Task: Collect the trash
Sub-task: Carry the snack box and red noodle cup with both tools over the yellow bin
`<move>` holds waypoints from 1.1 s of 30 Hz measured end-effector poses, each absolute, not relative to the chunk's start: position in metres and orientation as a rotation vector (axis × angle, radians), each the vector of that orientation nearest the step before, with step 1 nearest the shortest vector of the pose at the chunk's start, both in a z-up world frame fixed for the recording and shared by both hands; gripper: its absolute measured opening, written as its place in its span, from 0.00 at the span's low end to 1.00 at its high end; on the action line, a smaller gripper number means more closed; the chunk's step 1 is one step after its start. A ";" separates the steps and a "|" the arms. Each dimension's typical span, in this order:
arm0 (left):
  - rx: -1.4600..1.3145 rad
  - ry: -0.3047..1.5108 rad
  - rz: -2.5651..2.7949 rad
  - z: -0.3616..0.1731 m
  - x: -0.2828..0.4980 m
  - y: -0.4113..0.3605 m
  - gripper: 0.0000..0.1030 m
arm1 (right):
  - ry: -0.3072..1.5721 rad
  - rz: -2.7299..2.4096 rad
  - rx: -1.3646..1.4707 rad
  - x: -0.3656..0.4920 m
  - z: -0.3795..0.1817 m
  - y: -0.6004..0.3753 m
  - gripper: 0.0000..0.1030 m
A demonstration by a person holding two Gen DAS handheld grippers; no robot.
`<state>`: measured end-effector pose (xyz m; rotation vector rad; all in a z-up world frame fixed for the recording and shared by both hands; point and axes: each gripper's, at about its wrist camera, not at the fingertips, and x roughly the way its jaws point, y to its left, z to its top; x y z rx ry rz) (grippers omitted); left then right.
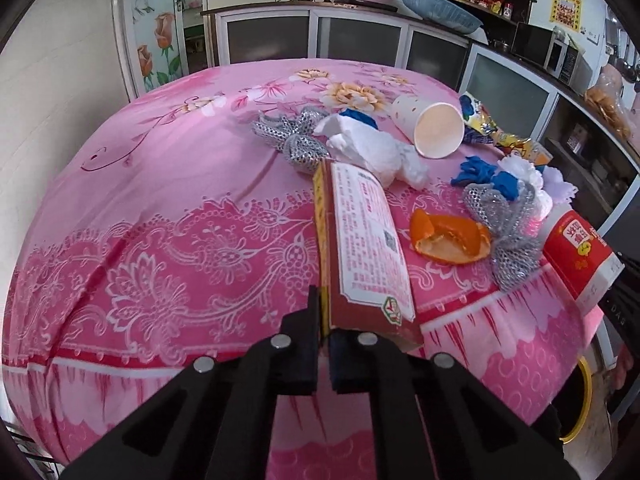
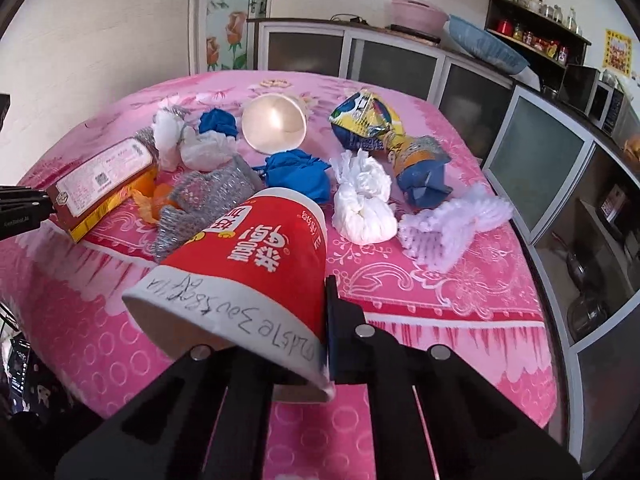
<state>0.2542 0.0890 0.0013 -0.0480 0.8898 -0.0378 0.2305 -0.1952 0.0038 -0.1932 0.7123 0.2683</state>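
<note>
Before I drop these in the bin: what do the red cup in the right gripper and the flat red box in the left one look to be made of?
The red printed cup looks like coated paper: white matte inner wall, thin rolled rim, pen writing on its white band. The flat red and white printed box looks like thin glossy cardboard, with sharp folded edges and a printed label panel. Neither shows the shine of plastic, though a thin film coating cannot be ruled out.

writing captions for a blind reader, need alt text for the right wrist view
The right tongs are shut on the rim of a red paper cup at the edge of a table under a pink floral cloth. Behind it lie crumpled tissues, blue gloves, a snack bag and a red box.
</note>
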 end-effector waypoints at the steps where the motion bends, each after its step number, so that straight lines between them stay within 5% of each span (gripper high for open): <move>1: -0.051 0.887 -0.038 0.003 0.251 0.091 0.03 | 0.707 0.266 -0.192 0.228 0.007 -0.197 0.04; 17: -0.031 0.762 -0.124 0.043 0.198 0.082 0.03 | 0.640 0.181 -0.119 0.167 0.038 -0.242 0.04; 33: 0.134 0.708 -0.473 0.062 0.186 -0.069 0.03 | 0.641 -0.136 0.017 0.071 0.034 -0.385 0.04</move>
